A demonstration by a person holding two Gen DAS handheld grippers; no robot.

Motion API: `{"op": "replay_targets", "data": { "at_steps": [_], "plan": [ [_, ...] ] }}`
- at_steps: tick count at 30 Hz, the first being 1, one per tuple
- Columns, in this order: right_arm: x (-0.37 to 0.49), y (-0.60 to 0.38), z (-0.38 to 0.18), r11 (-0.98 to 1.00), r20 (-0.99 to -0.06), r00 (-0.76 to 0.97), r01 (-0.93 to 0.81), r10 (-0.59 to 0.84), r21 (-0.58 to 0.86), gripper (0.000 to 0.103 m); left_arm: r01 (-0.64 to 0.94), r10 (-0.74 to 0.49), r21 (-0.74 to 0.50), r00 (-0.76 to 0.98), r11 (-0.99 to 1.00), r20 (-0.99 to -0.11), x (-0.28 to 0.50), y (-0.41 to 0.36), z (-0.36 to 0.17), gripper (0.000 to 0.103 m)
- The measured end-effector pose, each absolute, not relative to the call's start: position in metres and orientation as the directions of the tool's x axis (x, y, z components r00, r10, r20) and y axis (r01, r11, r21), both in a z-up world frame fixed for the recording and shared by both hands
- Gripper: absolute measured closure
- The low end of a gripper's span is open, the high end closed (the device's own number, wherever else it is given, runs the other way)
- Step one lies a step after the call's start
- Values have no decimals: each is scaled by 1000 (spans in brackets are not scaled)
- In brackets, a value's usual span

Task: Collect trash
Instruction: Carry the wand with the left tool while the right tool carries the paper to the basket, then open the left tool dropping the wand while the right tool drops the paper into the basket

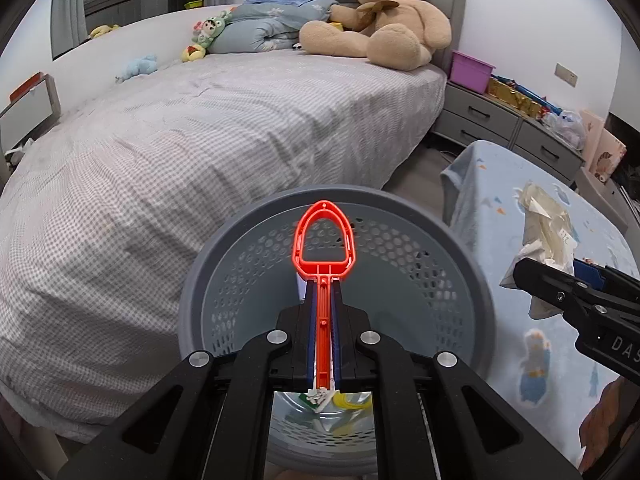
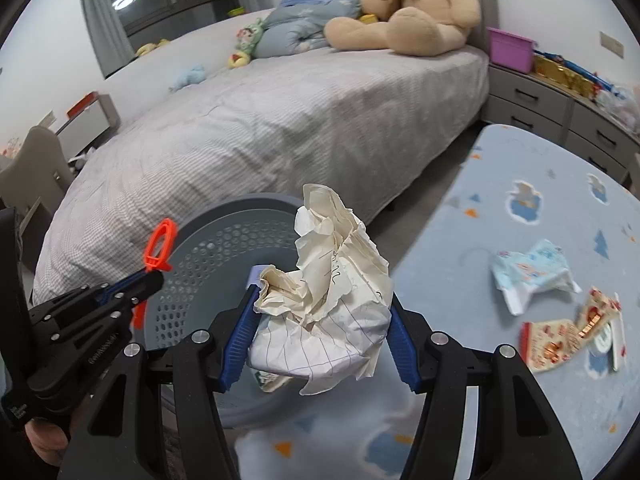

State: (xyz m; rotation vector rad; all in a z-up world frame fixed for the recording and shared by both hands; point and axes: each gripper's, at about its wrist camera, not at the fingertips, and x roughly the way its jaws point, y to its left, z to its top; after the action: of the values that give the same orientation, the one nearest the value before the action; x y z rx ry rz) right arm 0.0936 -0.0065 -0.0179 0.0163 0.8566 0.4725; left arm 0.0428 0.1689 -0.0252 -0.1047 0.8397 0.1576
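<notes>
Left wrist view first: left gripper (image 1: 322, 280) sits bottom centre, jaws clamped tight on an orange plastic piece (image 1: 323, 240) whose loop end pokes out above the fingertips. Right under it is the grey perforated basket (image 1: 460, 292), filling the lower middle, with a few scraps showing at its bottom. Bed (image 1: 200, 128) takes up the whole left and centre, teddy (image 1: 384, 16) at the top. On the right edge you can see the right gripper (image 1: 560, 280) coming in with paper (image 1: 544, 224) over a blue cloth (image 1: 560, 360).

Right wrist view: right gripper (image 2: 320, 312) is bottom centre, jaws about half open and pressed on a crumpled paper ball, lined sheet, which bulges up between the blue pads (image 2: 240, 336). Ball hangs over the basket's (image 2: 208, 248) right rim. Left gripper (image 2: 154, 278) shows at the lower left with the orange piece (image 2: 160, 248) sticking up. More wrappers (image 2: 532, 272) lie on the blue cloth (image 2: 500, 400) at the right.
</notes>
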Motion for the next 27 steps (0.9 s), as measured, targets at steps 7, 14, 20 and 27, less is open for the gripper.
{"op": "replay_targets", "data": {
  "at_steps": [7,14,20,27],
  "plan": [
    [99,31,-32,858,-737,503,-470,451,205,45,-220,105,-48,632,974,-767,45,190,-36,97],
    [102,45,-47,834,-758,451,-506,471,217,45,-235,105,-52,610,971,-786,49,198,-44,97],
    [103,44,-53,831,-766,436,-510,473,222,44,-229,99,-53,602,972,-792,52,197,-48,97],
    [103,43,-50,826,-750,448,-516,487,228,38,-236,109,-50,613,971,-783,50,197,-46,83]
  ]
}}
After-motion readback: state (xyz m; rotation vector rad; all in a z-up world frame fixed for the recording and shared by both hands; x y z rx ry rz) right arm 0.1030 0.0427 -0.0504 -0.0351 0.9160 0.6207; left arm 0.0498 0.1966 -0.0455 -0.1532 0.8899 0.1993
